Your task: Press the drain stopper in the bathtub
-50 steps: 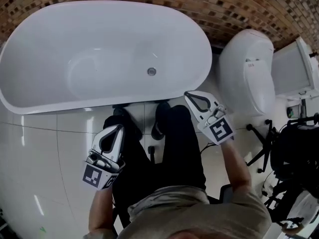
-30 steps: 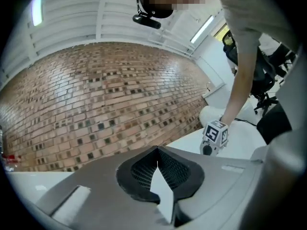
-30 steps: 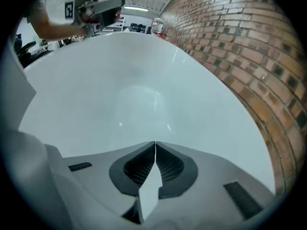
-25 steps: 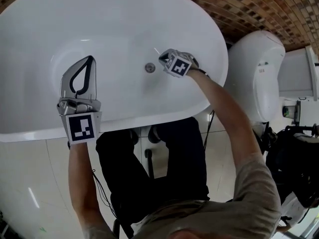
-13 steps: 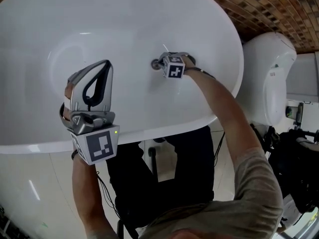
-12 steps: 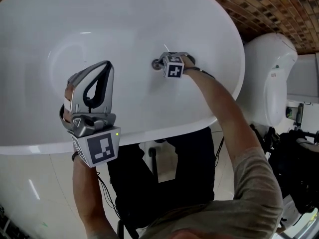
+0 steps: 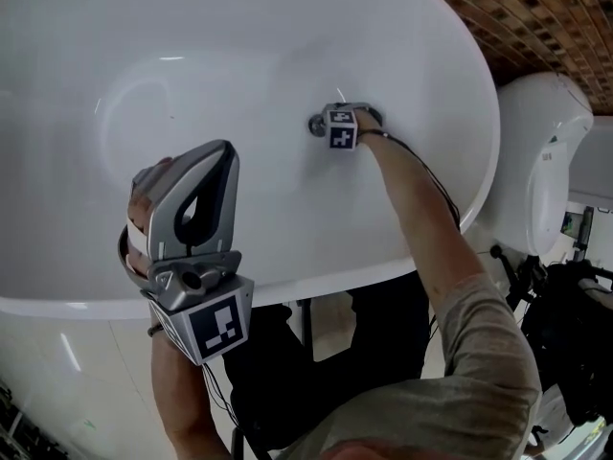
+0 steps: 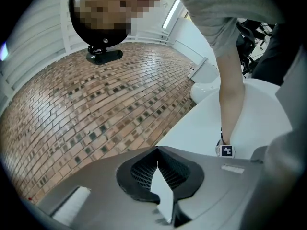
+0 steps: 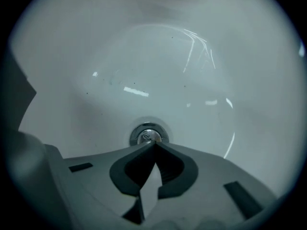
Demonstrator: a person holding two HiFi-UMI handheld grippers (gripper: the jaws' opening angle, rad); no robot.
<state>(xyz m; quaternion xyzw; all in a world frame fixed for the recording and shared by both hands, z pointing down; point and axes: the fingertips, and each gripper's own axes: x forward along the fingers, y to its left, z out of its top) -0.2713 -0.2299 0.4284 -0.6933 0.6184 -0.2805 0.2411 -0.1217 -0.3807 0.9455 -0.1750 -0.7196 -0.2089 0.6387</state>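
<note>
The drain stopper sits in the bathtub floor. Right tongs, clenched and empty, tips at the stopper's edge. Left tongs, clenched and empty, hover over the bathtub's near rim.

A white toilet stands against the brown mosaic wall, with black equipment just beside it.

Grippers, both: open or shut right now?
Left gripper: shut, empty.
Right gripper: shut, empty, tips at the drain stopper.
</note>
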